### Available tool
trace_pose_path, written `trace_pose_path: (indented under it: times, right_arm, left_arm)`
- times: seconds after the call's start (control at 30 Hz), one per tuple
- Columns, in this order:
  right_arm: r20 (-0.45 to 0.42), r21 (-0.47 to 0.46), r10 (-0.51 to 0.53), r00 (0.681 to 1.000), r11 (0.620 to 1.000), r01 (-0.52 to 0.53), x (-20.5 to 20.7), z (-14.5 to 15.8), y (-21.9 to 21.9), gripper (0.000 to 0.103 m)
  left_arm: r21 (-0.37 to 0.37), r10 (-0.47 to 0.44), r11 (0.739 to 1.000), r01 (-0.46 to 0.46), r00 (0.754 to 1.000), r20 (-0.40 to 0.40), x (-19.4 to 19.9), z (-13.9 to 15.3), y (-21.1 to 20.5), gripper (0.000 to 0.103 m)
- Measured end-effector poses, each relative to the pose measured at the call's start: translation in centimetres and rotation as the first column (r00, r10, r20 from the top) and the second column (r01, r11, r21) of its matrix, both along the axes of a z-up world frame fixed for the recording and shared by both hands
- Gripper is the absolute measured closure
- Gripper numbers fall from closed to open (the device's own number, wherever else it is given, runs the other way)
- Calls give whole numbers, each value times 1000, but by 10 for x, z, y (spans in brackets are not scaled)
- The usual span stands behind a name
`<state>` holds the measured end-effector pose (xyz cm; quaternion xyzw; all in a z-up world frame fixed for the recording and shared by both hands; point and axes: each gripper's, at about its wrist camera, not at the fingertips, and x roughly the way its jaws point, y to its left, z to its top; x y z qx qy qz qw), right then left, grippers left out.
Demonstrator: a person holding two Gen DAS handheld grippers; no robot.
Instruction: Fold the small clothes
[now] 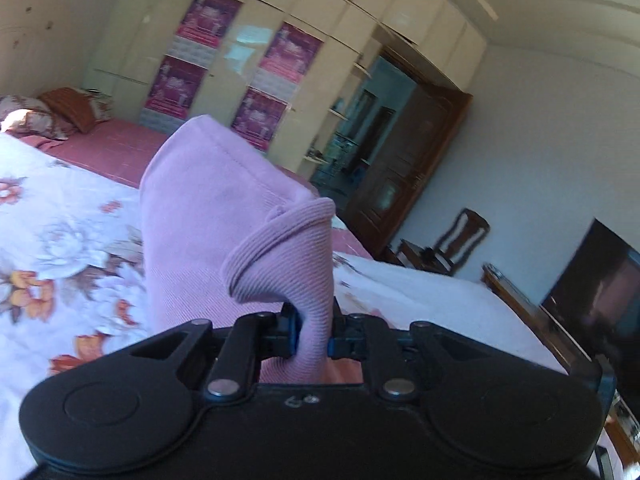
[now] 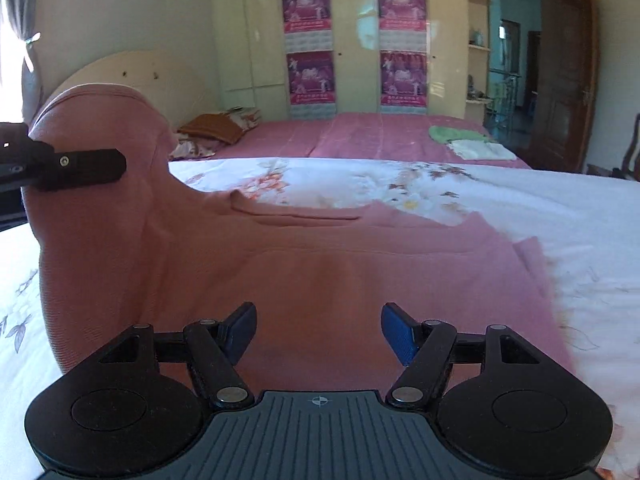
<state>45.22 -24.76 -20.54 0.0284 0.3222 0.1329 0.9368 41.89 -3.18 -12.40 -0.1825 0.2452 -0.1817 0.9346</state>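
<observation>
poster writing too blurred to read. bedroom: floral sheet over bed, cream wardrobe at 12, wooden door at 2. green cloth and white cloth well behind. left gripper clamped on pink top, lifting its edge at 9. right gripper wide, over top lying on sheet.

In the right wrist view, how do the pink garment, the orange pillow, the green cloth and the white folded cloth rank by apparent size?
1. pink garment, though it is nearest the camera
2. orange pillow
3. green cloth and white folded cloth: these look alike, so they are not ranked.
</observation>
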Motion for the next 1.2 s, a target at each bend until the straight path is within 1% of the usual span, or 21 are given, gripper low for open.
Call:
trace_pose_path:
  times: [0.07,0.13,0.2,0.23,0.27,0.33,0.37,0.4,0.43,0.5,0.57,0.63,0.73,0.87,0.93,0.97,1.07,1.1,1.13,1.17,1.2]
  right_arm:
    - [-17,7,-61,998,998,61,-2,2,-30,35]
    - [-41,9,-115,993,993,115,-6,1,-55,35]
    - [-63,15,-161,985,987,162,-13,0,-77,35]
    - [-68,16,-176,982,984,178,-16,0,-85,35]
    - [-74,18,-191,979,981,193,-20,0,-92,35]
    - [-83,37,-212,974,976,215,-27,3,-105,35]
    - [-85,54,-218,972,973,223,-29,5,-109,35]
    - [-88,82,-223,971,970,230,-31,8,-113,35]
    - [-93,113,-222,971,966,232,-34,12,-116,35]
    - [-103,176,-210,972,958,226,-36,20,-118,35]
    - [-116,223,-177,977,954,199,-32,25,-117,35]
    - [-139,269,-135,981,948,169,-26,28,-113,35]
    - [-217,344,-67,974,929,140,-11,19,-104,35]
    - [-277,393,-28,961,909,140,14,5,-97,35]
    - [-301,420,-1,954,898,134,24,0,-95,35]
    - [-315,418,11,949,900,128,28,-2,-93,35]
    - [-307,401,36,951,911,95,32,-3,-87,35]
    - [-298,393,37,954,915,87,33,-3,-87,49]
    - [-291,386,38,956,919,81,33,-1,-86,84]
    - [-281,382,37,959,921,77,34,1,-86,89]
    - [-267,385,46,963,921,62,35,1,-85,89]
  left_arm:
    - [26,-89,996,89,996,-17,6,-11,-34,91]
    - [59,-167,983,171,984,-60,11,-29,-66,91]
    - [98,-228,966,241,966,-124,13,-48,-92,91]
    - [131,-253,952,276,953,-166,13,-58,-103,88]
    - [155,-263,944,291,948,-181,11,-65,-109,86]
    - [186,-279,931,313,942,-187,1,-69,-114,75]
    - [194,-285,928,319,941,-182,-4,-68,-114,71]
    - [198,-293,925,325,940,-176,-10,-64,-111,61]
    - [189,-301,925,331,938,-170,-16,-60,-108,48]
    - [183,-300,929,323,943,-142,-27,-49,-100,32]
    - [178,-287,936,303,951,-111,-35,-34,-87,31]
    - [170,-246,951,259,965,-95,-33,-25,-72,28]
    - [194,-140,968,157,985,-100,-21,-23,-45,29]
    - [200,-11,979,36,992,-126,3,-25,-12,30]
    - [214,23,977,8,989,-144,16,-29,-5,31]
    - [218,28,976,7,988,-155,22,-33,-5,31]
    - [232,33,973,9,983,-178,30,-42,-5,34]
    - [229,35,973,7,983,-179,29,-44,-4,34]
    - [225,36,974,5,983,-180,30,-46,-5,34]
    - [220,34,975,7,983,-182,30,-46,-4,34]
    - [219,34,976,6,983,-180,27,-47,-5,33]
